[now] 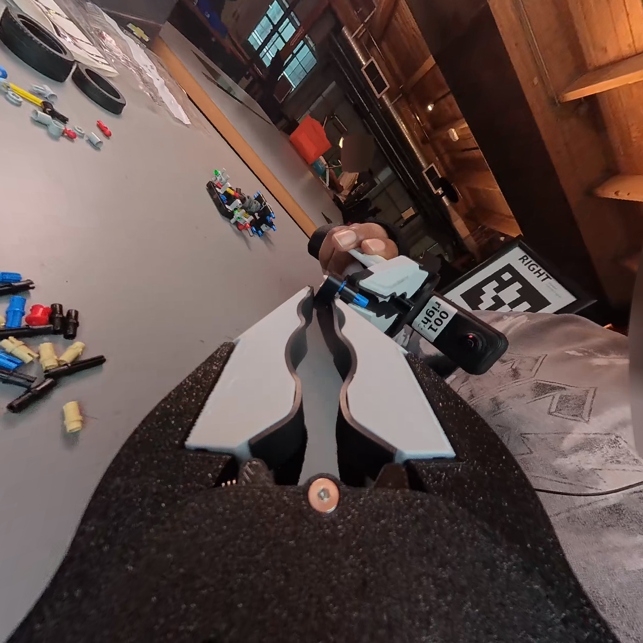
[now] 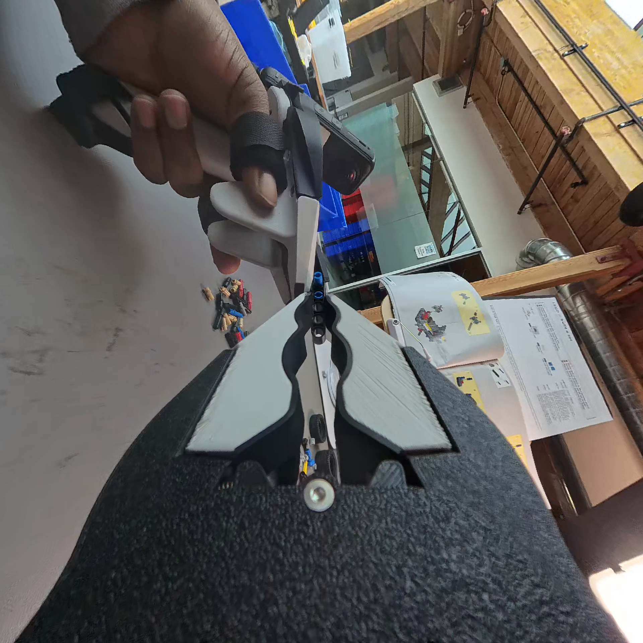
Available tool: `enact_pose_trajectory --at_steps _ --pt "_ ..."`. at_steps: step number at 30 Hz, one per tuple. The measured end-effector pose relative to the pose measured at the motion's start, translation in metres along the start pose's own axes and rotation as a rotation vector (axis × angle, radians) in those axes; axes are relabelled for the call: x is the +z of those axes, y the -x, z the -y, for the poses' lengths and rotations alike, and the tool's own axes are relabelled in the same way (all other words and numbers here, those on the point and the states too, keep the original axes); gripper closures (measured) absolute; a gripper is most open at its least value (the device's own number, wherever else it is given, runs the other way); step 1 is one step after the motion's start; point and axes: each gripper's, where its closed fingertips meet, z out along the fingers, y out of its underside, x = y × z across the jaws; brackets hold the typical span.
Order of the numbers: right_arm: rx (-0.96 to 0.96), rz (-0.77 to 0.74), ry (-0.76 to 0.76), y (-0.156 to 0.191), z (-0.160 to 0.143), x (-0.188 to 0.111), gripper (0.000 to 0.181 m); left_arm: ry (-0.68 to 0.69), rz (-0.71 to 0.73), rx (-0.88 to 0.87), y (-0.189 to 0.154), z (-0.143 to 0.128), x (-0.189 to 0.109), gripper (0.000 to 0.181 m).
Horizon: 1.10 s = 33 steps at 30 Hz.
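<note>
Both grippers are closed on one black beam [image 2: 317, 315], the right gripper [image 2: 317, 300] along its length and the left gripper [image 1: 319, 295] at its end above the grey table [image 1: 139, 226], so a small twist could probably pop out its blue pins [image 1: 360, 300].

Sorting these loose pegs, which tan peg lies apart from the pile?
The tan peg nearest the left gripper, lying alone below the pile of pegs.
</note>
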Motion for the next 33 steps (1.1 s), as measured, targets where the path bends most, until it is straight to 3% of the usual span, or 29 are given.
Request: enact_pose_trajectory --at_steps 3,4,5,6,8,11,15,23,27,33 --pt "-0.021 -0.019 0.000 -0.003 0.001 -0.001 0.174 -0.017 0.039 -0.008 0.008 0.005 0.001 0.177" --pt "0.023 -0.014 -0.264 -0.001 0.050 -0.014 0.174 -0.048 0.085 -0.013 0.019 0.011 -0.002 0.176" --pt "0.030 0.024 -0.263 0.006 0.070 -0.013 0.174 -0.084 0.090 -0.038 0.026 0.021 -0.007 0.175" --pt "-0.002 -0.017 -0.250 0.002 0.067 -0.011 0.174 -0.090 0.091 -0.039 0.025 0.026 -0.009 0.177" --pt "0.143 -0.056 -0.130 -0.023 0.015 -0.012 0.175 -0.025 0.096 0.135 0.005 0.021 -0.005 0.175" --pt "0.420 -0.097 -0.193 -0.053 0.007 -0.024 0.175 -0.004 0.114 0.208 -0.002 0.017 -0.004 0.175" --pt "0.683 -0.044 -0.188 -0.051 -0.012 -0.019 0.174 0.058 0.242 0.416 0.006 0.008 -0.003 0.174" --pt "0.991 0.196 -0.158 -0.023 -0.022 -0.011 0.174 0.123 0.368 0.687 0.011 -0.004 -0.001 0.174" --pt "1.012 0.307 -0.152 -0.004 -0.013 -0.007 0.174 0.117 0.355 0.732 0.004 -0.005 0.000 0.173" --pt "1.078 0.375 -0.172 0.004 -0.008 -0.006 0.174 0.073 0.222 0.578 -0.007 -0.006 -0.001 0.173"
